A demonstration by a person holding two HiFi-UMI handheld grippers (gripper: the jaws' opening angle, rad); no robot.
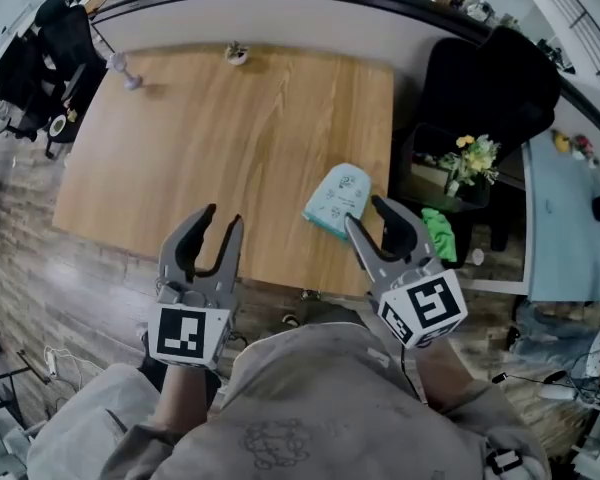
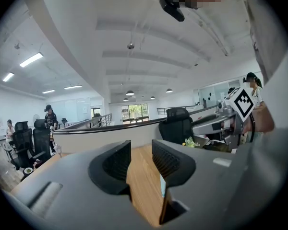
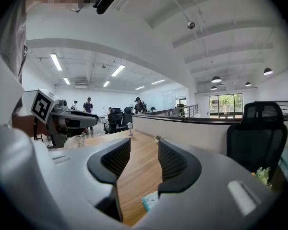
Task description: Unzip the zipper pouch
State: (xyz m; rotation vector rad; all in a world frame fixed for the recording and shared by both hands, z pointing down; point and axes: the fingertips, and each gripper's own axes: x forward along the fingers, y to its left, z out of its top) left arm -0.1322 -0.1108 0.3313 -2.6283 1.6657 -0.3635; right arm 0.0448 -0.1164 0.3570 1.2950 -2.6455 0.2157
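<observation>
Head view, swept left to right. A small white object [image 1: 126, 72] is seen near the far left corner of the wooden table [image 1: 230, 138], at about 11 o'clock from the table's middle; a second small item [image 1: 237, 54], too small to identify, is set on the far edge at 12 o'clock. The left gripper [image 1: 223, 218] is held over the near edge at 6 o'clock. Its fingers are released and parted, and in the left gripper view [image 2: 140, 159] only bare table is seen between them. The zipper pouch [image 1: 338, 200], pale teal with a printed face, is laid flat near the table's near right corner, at about 1 o'clock from the left gripper and well apart from it. A sliver of it is caught low in the left gripper view [image 2: 162, 186]. The right gripper [image 1: 365, 213] is held just beside the pouch, which lies at its 10 o'clock. Its fingers are likewise released, nothing is gripped, and the pouch's edge [image 3: 150, 200] is seen below the jaws in the right gripper view [image 3: 144, 159]. Whether it is touched cannot be told. At 3 o'clock, off the table, a black chair [image 1: 495, 83], flowers [image 1: 470, 156] and a green cloth [image 1: 440, 233] are noted.
</observation>
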